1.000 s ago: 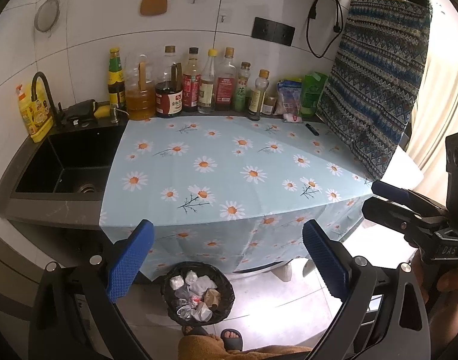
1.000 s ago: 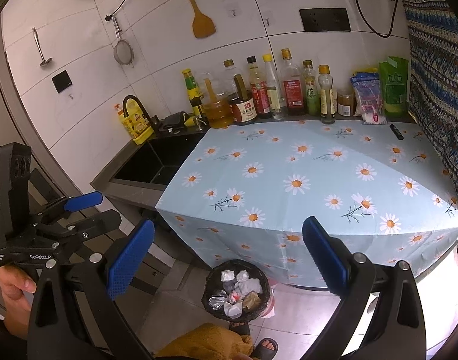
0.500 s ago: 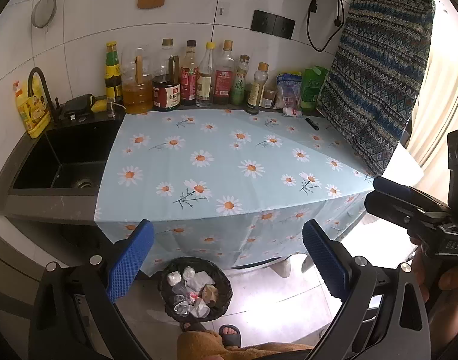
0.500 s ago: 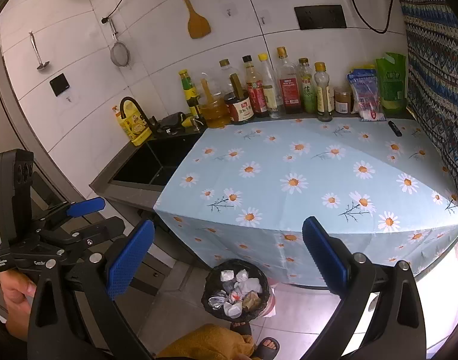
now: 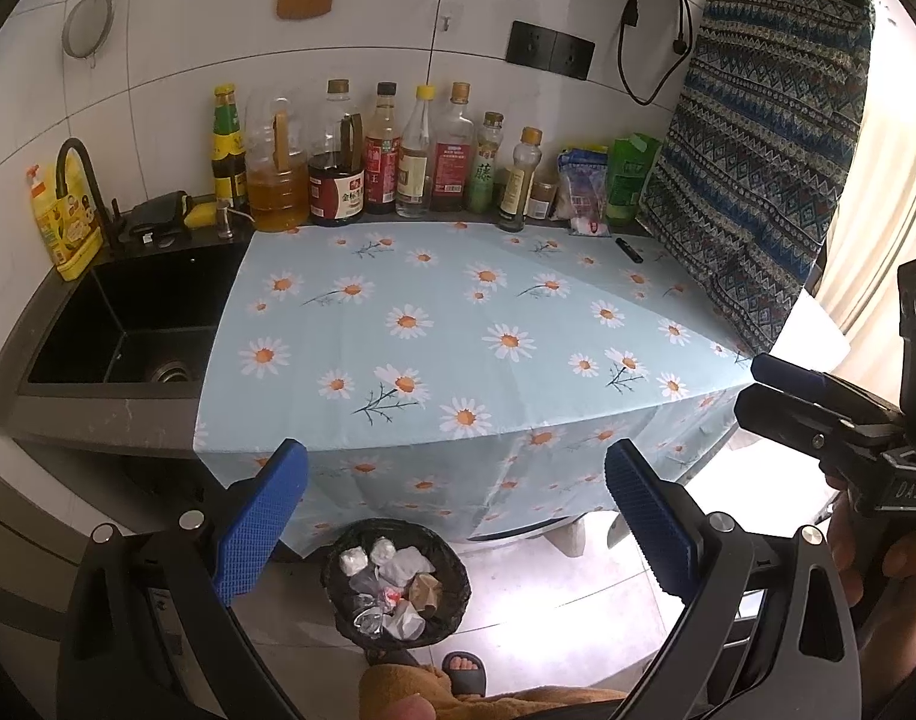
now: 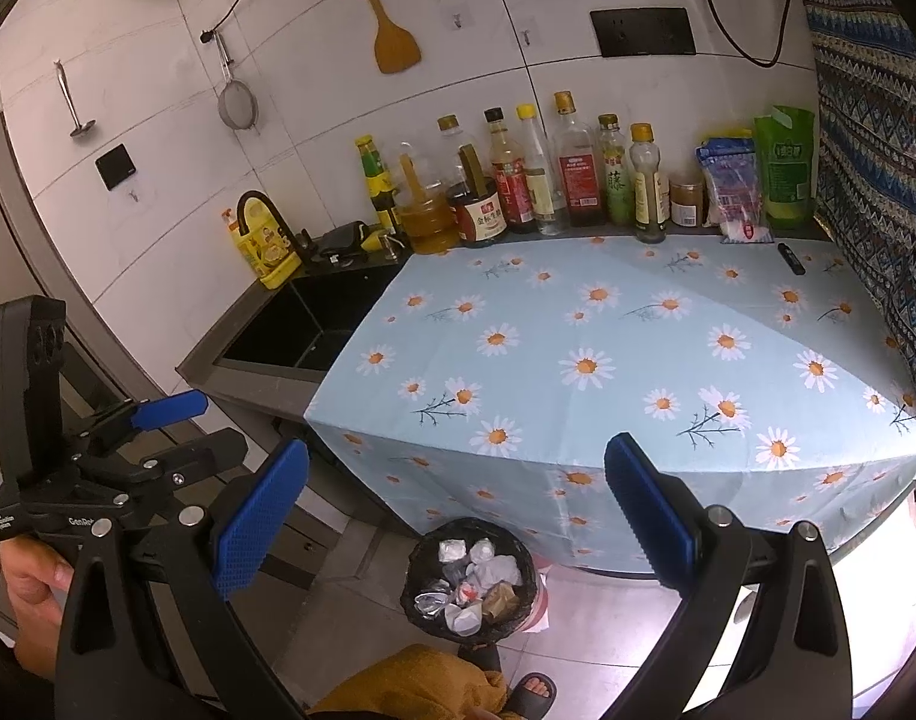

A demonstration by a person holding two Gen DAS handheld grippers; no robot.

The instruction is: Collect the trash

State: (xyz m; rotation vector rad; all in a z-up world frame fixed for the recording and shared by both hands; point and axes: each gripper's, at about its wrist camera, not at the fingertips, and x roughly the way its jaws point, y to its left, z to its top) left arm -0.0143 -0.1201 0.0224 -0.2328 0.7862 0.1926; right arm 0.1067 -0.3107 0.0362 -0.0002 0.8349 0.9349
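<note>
A black trash bin [image 5: 398, 585] stands on the floor in front of the counter and holds several crumpled wrappers and papers; it also shows in the right wrist view [image 6: 472, 585]. The daisy-print cloth [image 5: 458, 330] on the counter carries only a small black item [image 5: 628, 250] at the back right. My left gripper [image 5: 458, 516] is open and empty above the bin. My right gripper [image 6: 458, 516] is open and empty too. Each gripper shows in the other's view, the right one [image 5: 817, 414] and the left one [image 6: 158, 438].
A row of sauce and oil bottles [image 5: 386, 162] lines the back wall, with packets [image 5: 607, 192] to their right. A black sink [image 5: 128, 324] with a tap is at left. A patterned cloth [image 5: 757, 150] hangs at right. My sandalled feet [image 5: 463, 669] stand by the bin.
Both grippers have drawn back and risen a little, so the counter and bin sit slightly higher in both views. Both stay open and empty.
</note>
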